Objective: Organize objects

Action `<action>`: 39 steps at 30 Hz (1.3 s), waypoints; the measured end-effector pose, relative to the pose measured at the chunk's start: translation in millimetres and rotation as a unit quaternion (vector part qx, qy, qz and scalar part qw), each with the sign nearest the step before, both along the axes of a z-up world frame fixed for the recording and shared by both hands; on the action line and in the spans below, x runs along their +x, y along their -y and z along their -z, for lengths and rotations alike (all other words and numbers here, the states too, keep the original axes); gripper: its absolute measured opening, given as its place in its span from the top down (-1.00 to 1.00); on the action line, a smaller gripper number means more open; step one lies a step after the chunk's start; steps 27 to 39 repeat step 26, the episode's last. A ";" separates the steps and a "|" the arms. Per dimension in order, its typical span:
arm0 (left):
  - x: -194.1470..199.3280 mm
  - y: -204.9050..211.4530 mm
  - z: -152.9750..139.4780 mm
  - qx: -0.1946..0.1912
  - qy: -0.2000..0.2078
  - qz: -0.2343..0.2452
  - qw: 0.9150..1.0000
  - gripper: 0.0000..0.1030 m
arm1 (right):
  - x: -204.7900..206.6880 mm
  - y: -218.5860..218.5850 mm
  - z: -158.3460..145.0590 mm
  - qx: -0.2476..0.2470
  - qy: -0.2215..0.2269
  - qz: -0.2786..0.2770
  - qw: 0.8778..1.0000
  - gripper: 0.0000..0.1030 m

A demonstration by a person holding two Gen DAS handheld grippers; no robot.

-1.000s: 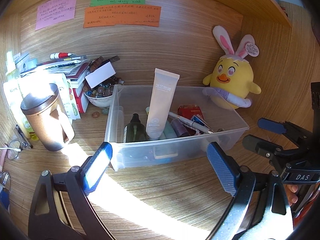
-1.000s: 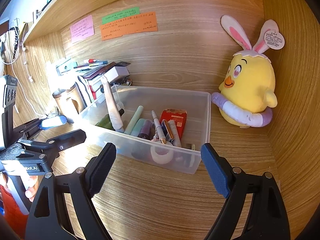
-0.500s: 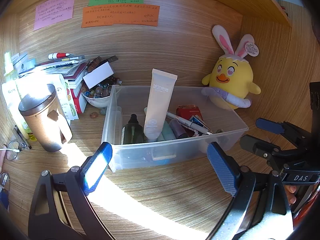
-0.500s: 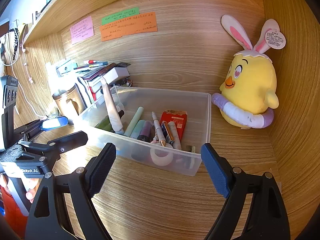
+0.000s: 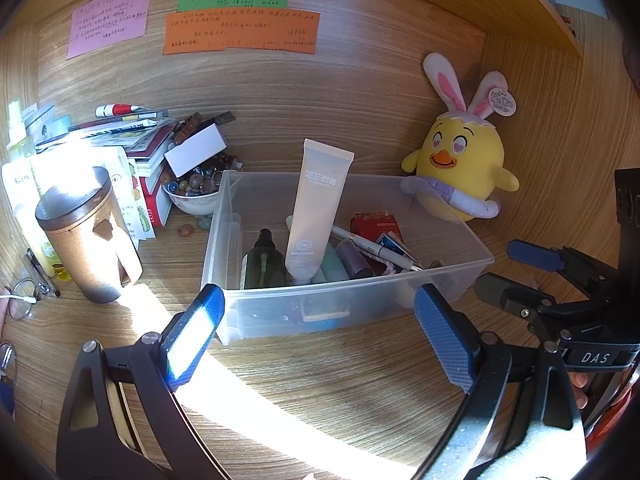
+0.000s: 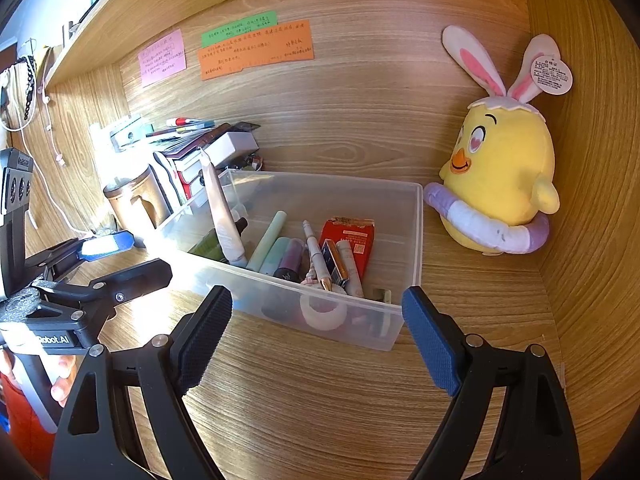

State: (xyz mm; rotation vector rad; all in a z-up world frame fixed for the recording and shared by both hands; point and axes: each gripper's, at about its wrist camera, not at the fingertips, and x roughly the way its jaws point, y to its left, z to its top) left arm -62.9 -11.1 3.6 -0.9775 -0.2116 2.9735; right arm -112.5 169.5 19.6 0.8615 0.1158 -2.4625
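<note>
A clear plastic bin [image 5: 360, 286] [image 6: 416, 240] sits on the wooden desk just beyond both grippers. Leaning upright in it is a cream tube [image 5: 316, 208] [image 6: 220, 208], beside a dark green bottle [image 5: 262, 260]. A red pack [image 5: 374, 224] [image 6: 348, 240], a pen [image 6: 316, 256], a mint tube [image 6: 268, 240] and a tape roll [image 6: 324, 312] also lie inside. My left gripper [image 5: 320, 336] [image 6: 132, 258] is open before the bin's front wall, empty. My right gripper [image 6: 318, 338] [image 5: 508, 268] is open at the bin's right corner, holding nothing.
A yellow plush chick [image 5: 456, 168] [image 6: 500, 176] sits in the back right corner against the side wall. Left of the bin stand a brown tumbler [image 5: 84, 240], a bowl of stones [image 5: 192, 196] and stacked books [image 5: 132, 140]. Paper notes [image 5: 240, 32] hang on the back panel.
</note>
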 end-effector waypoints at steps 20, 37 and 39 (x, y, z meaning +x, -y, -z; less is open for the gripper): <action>3.7 -2.3 0.6 0.009 0.005 0.013 1.000 -0.88 | 0.4 1.9 -0.8 0.001 -0.001 0.000 1.000 -0.69; 6.8 -5.1 -0.7 0.005 0.001 0.018 1.000 -0.88 | 0.4 2.3 -0.2 0.002 -0.001 0.000 1.000 -0.69; 6.8 -5.1 -0.7 0.005 0.001 0.018 1.000 -0.88 | 0.4 2.3 -0.2 0.002 -0.001 0.000 1.000 -0.69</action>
